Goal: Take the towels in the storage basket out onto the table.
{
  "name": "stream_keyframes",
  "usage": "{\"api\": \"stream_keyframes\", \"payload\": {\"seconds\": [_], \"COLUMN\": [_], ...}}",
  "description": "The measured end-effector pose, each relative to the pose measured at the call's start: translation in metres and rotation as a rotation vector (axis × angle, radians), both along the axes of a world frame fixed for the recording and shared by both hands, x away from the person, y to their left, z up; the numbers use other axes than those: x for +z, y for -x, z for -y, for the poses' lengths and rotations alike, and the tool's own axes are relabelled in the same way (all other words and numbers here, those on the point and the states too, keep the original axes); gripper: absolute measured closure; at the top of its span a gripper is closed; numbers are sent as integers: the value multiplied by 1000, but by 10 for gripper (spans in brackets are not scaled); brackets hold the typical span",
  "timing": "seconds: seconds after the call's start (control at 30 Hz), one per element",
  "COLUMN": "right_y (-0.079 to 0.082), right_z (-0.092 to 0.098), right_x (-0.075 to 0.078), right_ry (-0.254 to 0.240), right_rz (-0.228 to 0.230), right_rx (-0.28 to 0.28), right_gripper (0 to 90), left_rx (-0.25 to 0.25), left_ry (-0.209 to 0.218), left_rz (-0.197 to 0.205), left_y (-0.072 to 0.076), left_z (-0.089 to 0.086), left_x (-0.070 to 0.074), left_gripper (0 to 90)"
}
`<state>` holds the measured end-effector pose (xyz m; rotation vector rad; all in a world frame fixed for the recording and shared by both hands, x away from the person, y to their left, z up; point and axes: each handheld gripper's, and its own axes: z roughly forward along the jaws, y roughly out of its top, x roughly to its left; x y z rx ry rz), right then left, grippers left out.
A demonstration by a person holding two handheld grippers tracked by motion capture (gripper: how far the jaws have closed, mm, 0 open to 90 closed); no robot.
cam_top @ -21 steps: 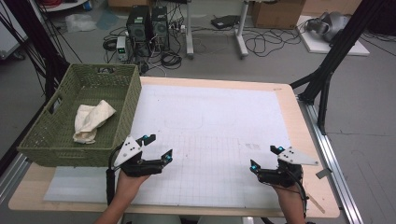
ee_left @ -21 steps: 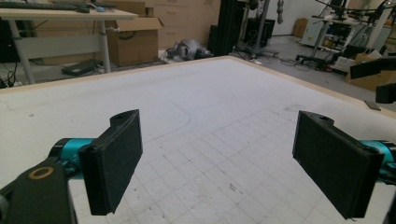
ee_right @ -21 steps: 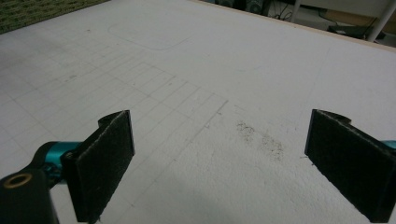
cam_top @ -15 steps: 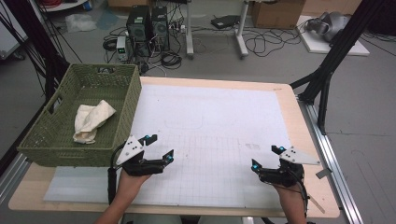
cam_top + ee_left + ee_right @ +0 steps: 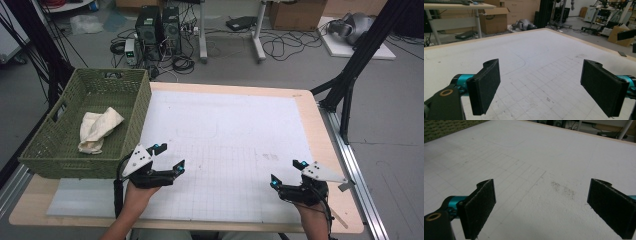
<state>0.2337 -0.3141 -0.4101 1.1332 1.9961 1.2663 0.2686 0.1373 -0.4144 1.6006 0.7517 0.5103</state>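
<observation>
A cream cloth [image 5: 97,129] lies crumpled in the green woven basket [image 5: 45,155] at the table's left. My left gripper [image 5: 169,157] hovers open over the white gridded mat [image 5: 225,130], just right of the basket's near corner. Its two black pads [image 5: 486,86] stand wide apart with nothing between them. At the mat's near right my right gripper [image 5: 286,172] is open too, its pads [image 5: 480,206] far apart above bare mat [image 5: 529,170]. A hand holds each gripper from the table's front edge.
The wooden table [image 5: 327,150] ends close behind both hands and just right of the right gripper. A faint dark smudge [image 5: 562,188] marks the mat ahead of the right gripper. Black frame legs [image 5: 350,85] stand off the right side; computers and cables [image 5: 160,30] sit on the floor beyond.
My left gripper has shifted a little to the right along the mat's near side. The right gripper has barely moved. Both stayed open.
</observation>
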Motion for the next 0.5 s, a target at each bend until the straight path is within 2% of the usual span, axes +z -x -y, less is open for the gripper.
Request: {"api": "stream_keyframes", "payload": {"seconds": [0.2, 0.37, 0.5], "right_y": [3, -2, -6], "right_z": [-4, -6, -8], "right_x": [3, 2, -1], "right_ry": [24, 11, 17], "right_rz": [20, 8, 4], "right_rx": [-2, 15, 35], "right_gripper": [73, 73, 73], "left_rx": [-18, -23, -28], "left_ry": [9, 25, 31], "left_rz": [17, 15, 36], "left_y": [3, 2, 3], "left_z": [-2, -9, -14], "left_x": [7, 14, 23], "left_gripper": [172, 183, 183]}}
